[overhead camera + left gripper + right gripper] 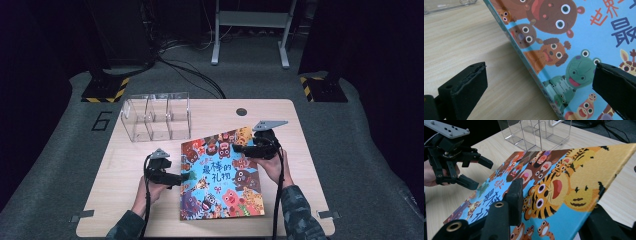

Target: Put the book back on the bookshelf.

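Observation:
A colourful picture book (222,175) with cartoon animals on its cover lies slantwise on the wooden table (120,170). My right gripper (240,149) is shut on the book's right edge, one jaw on the tiger picture (554,187) and the other under the cover, and that side is tilted up. The left gripper (182,177) stands open at the book's left edge. In the left gripper view the book's edge (534,72) runs between the wide-apart jaws without touching either. In the right gripper view the left gripper (481,173) is open beside the far edge.
A clear plastic organiser (156,116) with three compartments stands at the back left of the table. A round cable hole (242,111) sits near the back edge. Bare tabletop lies left of the book and in front of the organiser.

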A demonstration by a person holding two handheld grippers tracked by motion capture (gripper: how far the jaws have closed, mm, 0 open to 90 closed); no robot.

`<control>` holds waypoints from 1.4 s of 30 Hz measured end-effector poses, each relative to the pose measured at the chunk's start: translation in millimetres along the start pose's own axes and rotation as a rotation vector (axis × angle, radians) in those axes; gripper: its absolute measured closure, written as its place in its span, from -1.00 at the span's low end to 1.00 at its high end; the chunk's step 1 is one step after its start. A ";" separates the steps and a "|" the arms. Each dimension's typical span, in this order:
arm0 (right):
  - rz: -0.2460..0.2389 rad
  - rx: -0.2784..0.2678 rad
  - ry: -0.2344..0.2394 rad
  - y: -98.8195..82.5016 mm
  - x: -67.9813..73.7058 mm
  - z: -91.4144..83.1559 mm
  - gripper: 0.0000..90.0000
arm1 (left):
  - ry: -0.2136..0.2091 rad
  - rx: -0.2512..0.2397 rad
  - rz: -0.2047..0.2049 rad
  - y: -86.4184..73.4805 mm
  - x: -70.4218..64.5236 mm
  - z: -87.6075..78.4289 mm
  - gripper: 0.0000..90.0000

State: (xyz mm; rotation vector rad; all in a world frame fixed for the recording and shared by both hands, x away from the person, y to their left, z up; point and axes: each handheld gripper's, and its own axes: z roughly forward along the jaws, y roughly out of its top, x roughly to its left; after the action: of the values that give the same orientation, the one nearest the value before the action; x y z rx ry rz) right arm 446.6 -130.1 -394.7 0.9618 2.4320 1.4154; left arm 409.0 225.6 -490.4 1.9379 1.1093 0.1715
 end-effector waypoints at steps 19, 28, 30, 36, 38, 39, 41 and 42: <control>-0.070 -0.062 -0.008 -1.3 10.6 -4.6 0.29 | -0.040 0.020 0.015 9.1 -6.1 6.7 -1.00; -0.073 -0.079 -0.009 -1.5 13.4 -4.2 0.29 | -0.079 0.044 0.035 13.6 -8.1 6.7 -0.97; -0.086 -0.083 -0.011 -1.2 13.4 -4.0 0.29 | -0.080 0.046 0.042 14.8 -9.0 6.8 -0.97; -0.080 -0.092 -0.012 -1.8 14.3 -3.9 0.29 | -0.101 0.053 0.038 16.8 -6.3 6.2 -0.94; -0.069 -0.090 -0.009 -2.2 13.2 -3.9 0.29 | -0.107 0.059 0.039 18.0 -5.0 5.7 -0.91; -0.058 -0.090 -0.008 -2.3 13.3 -3.8 0.29 | -0.108 0.055 0.030 18.1 -4.7 5.3 -0.88; -0.061 -0.088 -0.010 -2.2 13.9 -4.7 0.29 | -0.114 0.055 0.017 18.4 -4.5 4.1 -0.84; -0.057 -0.088 -0.009 -2.0 13.9 -4.8 0.29 | -0.114 0.057 0.029 18.8 -3.2 3.4 -0.83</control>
State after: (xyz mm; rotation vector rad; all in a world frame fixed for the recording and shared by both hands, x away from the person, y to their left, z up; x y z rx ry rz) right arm 432.7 -125.8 -391.4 0.8707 2.3495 1.4817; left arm 420.7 216.8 -477.6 1.9892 1.0219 0.0449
